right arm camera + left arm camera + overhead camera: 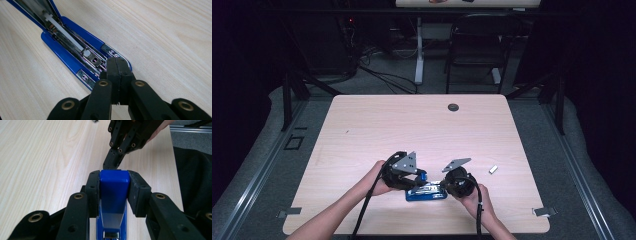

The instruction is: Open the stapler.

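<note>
Stapler (427,191), near the table's (362,130) near edge, is swung open: left hand-held gripper (113,180) clamps its blue top, which should lift slowly while the right hand-held gripper (117,66), jaws shut together, pins the base's front end flat.

Left gripper (113,192) fingers (93,192) clamped on blue stapler top (113,195), right gripper (113,162) tip just beyond.

Your stapler (113,195) is bright blue with silver metal inside; the table (412,125) is pale wood grain, the grippers' jaws black.
</note>
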Available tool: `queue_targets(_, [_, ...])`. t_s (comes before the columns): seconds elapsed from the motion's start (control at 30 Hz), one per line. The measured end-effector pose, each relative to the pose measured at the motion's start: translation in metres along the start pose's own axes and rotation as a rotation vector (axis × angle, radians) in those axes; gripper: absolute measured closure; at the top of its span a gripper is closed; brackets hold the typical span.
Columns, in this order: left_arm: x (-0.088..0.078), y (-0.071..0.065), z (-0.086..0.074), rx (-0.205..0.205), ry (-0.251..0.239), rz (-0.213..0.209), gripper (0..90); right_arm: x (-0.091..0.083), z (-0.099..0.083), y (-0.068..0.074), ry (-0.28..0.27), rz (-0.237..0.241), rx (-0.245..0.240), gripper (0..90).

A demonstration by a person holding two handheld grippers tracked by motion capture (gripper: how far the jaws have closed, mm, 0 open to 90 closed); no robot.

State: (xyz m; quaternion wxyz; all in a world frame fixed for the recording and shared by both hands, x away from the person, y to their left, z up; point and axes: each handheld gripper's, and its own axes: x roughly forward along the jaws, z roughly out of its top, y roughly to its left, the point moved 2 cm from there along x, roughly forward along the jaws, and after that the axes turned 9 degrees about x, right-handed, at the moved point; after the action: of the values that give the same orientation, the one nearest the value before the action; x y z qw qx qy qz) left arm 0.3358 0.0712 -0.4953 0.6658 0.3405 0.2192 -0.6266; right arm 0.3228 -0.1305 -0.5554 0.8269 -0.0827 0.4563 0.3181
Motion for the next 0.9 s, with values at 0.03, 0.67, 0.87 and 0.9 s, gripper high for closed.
queue_targets(0.03, [-0.002,0.000,-0.001,-0.002,-0.002,-0.001,66.0,0.000,0.000,0.000,0.005,-0.004,-0.006,90.0])
queue_targets(0.67, [-0.019,-0.003,-0.017,-0.028,-0.021,-0.006,66.4,-0.004,0.002,0.003,-0.009,-0.003,-0.014,90.0])
queue_targets(0.87, [-0.025,-0.003,-0.023,-0.044,-0.021,-0.005,66.4,-0.005,0.003,0.005,-0.022,-0.009,-0.007,90.0])
queue_targets(0.9, [-0.026,-0.003,-0.025,-0.055,-0.025,-0.003,66.4,-0.005,0.003,0.005,-0.023,-0.009,-0.007,90.0])
